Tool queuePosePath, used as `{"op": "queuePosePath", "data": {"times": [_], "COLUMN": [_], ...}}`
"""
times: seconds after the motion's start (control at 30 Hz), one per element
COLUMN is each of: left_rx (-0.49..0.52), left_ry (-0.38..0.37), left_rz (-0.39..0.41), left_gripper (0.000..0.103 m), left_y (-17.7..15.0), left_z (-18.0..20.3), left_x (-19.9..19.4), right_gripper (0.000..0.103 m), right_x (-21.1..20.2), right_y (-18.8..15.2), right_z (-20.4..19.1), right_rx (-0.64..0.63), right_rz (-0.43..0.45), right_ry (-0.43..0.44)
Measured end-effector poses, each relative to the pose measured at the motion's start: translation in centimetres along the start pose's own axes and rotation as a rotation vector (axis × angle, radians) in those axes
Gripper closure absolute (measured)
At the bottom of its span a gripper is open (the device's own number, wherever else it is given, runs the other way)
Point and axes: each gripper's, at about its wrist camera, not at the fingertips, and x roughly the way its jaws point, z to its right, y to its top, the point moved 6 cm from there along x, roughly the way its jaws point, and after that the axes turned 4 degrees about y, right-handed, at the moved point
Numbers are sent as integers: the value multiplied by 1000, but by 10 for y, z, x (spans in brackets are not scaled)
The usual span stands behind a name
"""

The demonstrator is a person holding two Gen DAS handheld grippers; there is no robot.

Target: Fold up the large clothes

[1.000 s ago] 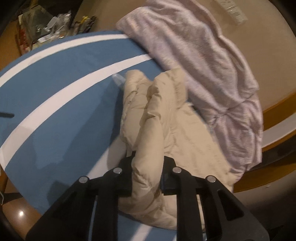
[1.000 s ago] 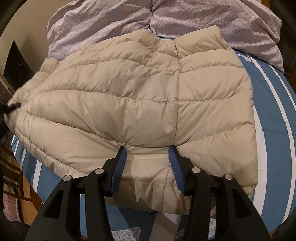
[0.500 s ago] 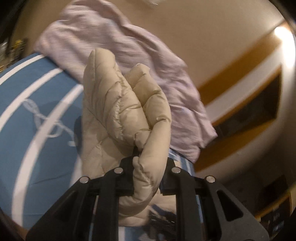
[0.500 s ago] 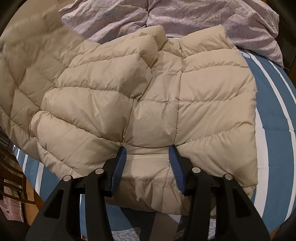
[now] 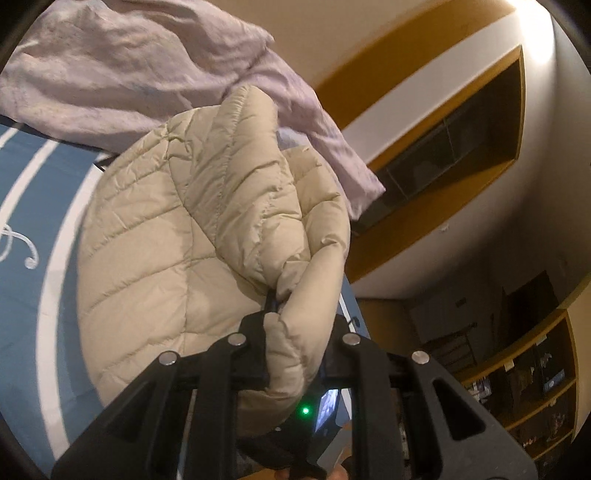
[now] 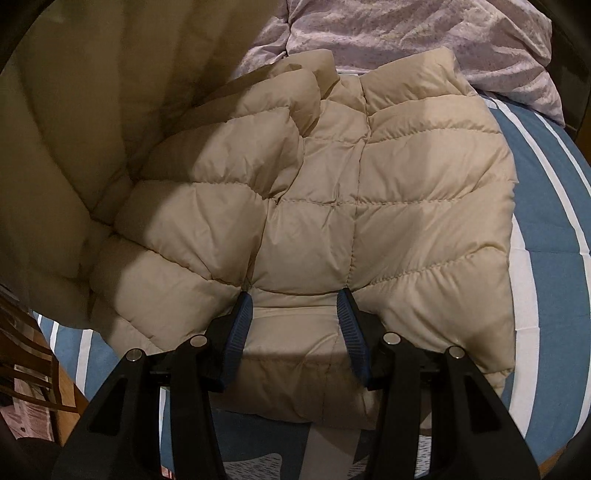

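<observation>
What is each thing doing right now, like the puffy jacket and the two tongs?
Jacket: lying on the bed, one side lifted and folding over.
Left tongs: shut on the jacket's edge, holding it up.
Right tongs: jaws apart, pressed on the jacket's bottom edge.
Purple blanket: crumpled behind the jacket.
Blue striped sheet: spread flat.
</observation>
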Motion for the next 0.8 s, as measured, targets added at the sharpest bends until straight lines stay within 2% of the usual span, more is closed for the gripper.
{"op": "queuePosePath", "data": {"times": [0.53, 0.8], "left_rx": [12, 27], "left_ry": [6, 25], "left_rz": [-126, -186], "left_gripper": [86, 85], "left_y": [-19, -31], "left_z": [9, 11], "left_x": [62, 90], "right_gripper": [53, 53], "right_x": [-4, -12], "right_y": [-5, -10], "right_z": [-3, 4], "right_rx": [7, 38], "right_rz": [17, 31], "right_ry": [33, 77]}}
